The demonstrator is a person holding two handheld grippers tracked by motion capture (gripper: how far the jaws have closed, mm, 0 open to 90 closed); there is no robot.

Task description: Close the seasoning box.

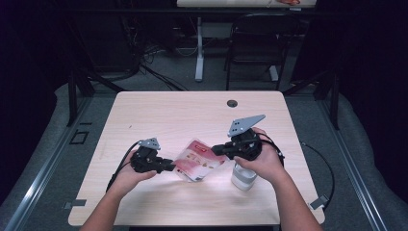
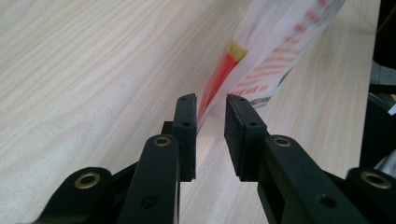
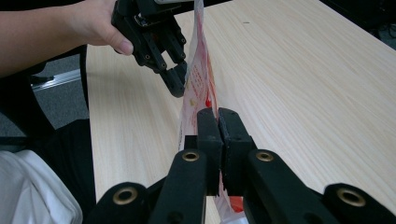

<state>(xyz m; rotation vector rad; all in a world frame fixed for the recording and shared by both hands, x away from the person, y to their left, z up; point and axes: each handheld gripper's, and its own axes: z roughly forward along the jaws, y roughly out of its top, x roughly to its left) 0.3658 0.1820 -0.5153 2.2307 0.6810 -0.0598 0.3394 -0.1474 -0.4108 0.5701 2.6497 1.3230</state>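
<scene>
R gripper clamps pouch edge, wrist level; L gripper jaws apart.

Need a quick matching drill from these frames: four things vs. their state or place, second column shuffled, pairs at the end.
1. left gripper
2. right gripper
3. plastic bag
4. white bottle

A. upright on the table under the person's right hand
B. jaws apart, bag edge in the gap
C. red and white, between both grippers
D. jaws clamped on the bag

Pairs: 1-B, 2-D, 3-C, 4-A
</scene>
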